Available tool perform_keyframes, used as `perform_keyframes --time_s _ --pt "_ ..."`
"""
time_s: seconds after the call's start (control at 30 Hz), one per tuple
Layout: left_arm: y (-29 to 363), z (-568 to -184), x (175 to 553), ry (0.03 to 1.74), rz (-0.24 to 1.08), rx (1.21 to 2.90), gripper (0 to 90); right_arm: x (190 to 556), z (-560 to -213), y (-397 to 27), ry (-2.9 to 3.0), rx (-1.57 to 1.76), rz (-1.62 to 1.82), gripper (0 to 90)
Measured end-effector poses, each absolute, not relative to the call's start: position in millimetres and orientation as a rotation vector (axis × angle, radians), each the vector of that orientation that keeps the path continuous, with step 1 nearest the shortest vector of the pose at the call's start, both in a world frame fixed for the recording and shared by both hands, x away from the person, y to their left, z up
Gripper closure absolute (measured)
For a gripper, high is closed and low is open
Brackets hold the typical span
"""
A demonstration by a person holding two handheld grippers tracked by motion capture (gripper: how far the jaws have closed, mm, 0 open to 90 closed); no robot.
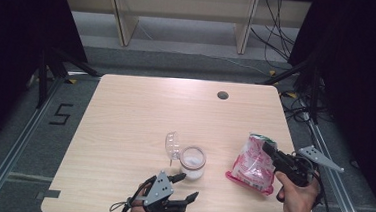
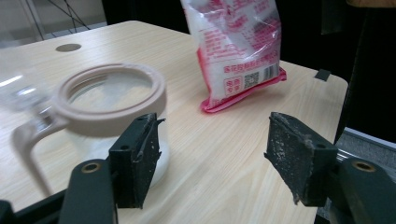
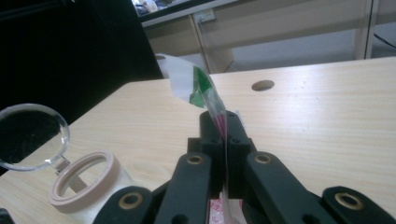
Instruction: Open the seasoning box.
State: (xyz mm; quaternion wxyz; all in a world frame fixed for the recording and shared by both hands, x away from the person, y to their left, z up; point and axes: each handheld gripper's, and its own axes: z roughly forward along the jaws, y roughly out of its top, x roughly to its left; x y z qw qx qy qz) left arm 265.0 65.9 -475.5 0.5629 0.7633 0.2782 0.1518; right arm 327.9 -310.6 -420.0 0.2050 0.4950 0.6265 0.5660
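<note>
A clear jar (image 1: 192, 161) with a beige rim and a flipped-up clear lid (image 1: 172, 145) stands mid-table, white powder in its bottom. In the left gripper view the jar (image 2: 109, 105) sits just beyond the left jaw. My left gripper (image 1: 185, 187) is open near the front edge, nothing between its jaws. A red-and-white plastic bag (image 1: 253, 163) stands on the table at the right, and my right gripper (image 1: 268, 147) is shut on its top edge. The right gripper view has the bag's edge (image 3: 205, 95) pinched between the jaws, with the jar (image 3: 86, 184) at lower left.
The wooden table (image 1: 140, 112) has a round cable hole (image 1: 222, 95) near its far edge. Dark curtains flank both sides, with metal rails and cables on the floor. Wooden furniture legs stand beyond the table.
</note>
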Motion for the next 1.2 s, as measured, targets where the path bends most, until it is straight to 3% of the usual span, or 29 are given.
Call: perform_keyframes --time_s 0.37,1.2 --pt "103.7 -478.5 272.4 0.779 0.413 1.765 31.7 332.3 -442.0 -318.5 1.773 1.438 1.551 90.0" --pt "119.3 -481.4 287.0 0.831 0.433 1.768 31.0 326.5 -456.7 -324.9 1.785 1.509 1.443 86.0"
